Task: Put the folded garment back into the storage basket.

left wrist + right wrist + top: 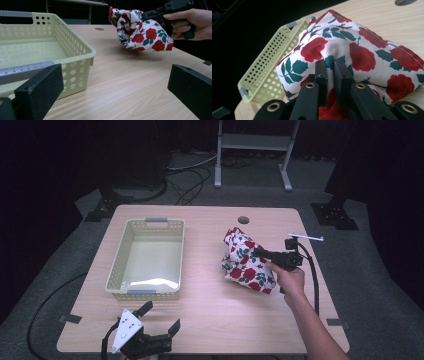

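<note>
Now the right gripper (258, 253) has its jaws clenched on the rose-printed cloth (245, 262), lifted above the table (210, 295) at about 3 o'clock from the yellow basket (176, 255). At 6 o'clock, the left gripper (160, 316) rests with jaws released.

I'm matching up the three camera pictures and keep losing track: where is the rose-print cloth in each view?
High view: the rose-print cloth is right of centre, pinched by the right gripper.
Left gripper view: the cloth is upper right, lifted above the table.
Right gripper view: the cloth is centre, just beyond the jaws.
Shared landmark: the pale green basket.
</note>
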A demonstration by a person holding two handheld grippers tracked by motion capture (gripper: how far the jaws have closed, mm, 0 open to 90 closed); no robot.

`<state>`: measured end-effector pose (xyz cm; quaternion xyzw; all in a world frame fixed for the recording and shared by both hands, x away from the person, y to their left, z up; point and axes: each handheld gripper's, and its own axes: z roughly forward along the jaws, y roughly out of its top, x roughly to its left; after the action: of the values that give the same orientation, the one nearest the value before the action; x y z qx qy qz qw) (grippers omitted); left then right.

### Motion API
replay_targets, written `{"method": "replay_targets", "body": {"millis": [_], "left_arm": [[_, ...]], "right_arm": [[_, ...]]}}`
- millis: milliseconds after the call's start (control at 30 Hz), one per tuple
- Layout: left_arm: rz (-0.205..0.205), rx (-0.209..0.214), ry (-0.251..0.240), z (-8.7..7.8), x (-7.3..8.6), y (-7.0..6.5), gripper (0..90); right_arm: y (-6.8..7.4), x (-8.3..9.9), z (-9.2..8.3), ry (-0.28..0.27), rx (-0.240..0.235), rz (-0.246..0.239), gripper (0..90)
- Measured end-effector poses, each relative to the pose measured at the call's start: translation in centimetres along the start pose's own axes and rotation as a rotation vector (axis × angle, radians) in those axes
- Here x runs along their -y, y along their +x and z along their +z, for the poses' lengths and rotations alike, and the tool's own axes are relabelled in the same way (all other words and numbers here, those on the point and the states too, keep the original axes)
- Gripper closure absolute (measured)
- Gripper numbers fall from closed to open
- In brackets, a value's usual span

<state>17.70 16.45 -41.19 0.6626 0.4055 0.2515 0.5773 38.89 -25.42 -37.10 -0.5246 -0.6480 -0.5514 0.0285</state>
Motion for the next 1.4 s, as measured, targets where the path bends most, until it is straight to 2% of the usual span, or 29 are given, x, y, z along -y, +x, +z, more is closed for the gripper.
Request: {"method": "replay_targets", "body": {"millis": [233,367,867,1400], "left_arm": [[-0.003,0.0,0.0,0.0,0.0,0.1,0.0],[-0.004,0.001,0.0,0.0,0.0,0.1,0.0],[-0.005,-0.002,-0.001,0.0,0.0,0.2,0.0],[-0.011,-0.005,-0.007,-0.1,-0.1,0.3,0.0]], "right_arm": [[0.9,-0.7,-0.6,-0.04,-0.045,0.022,82.4],[1.3,-0.9,-0.8,-0.042,-0.054,0.026,82.4],[3.1,-1.9,-0.9,-0.06,-0.09,0.016,82.3],[5.3,-3.2,0.2,-0.062,-0.119,-0.01,82.3]]}}
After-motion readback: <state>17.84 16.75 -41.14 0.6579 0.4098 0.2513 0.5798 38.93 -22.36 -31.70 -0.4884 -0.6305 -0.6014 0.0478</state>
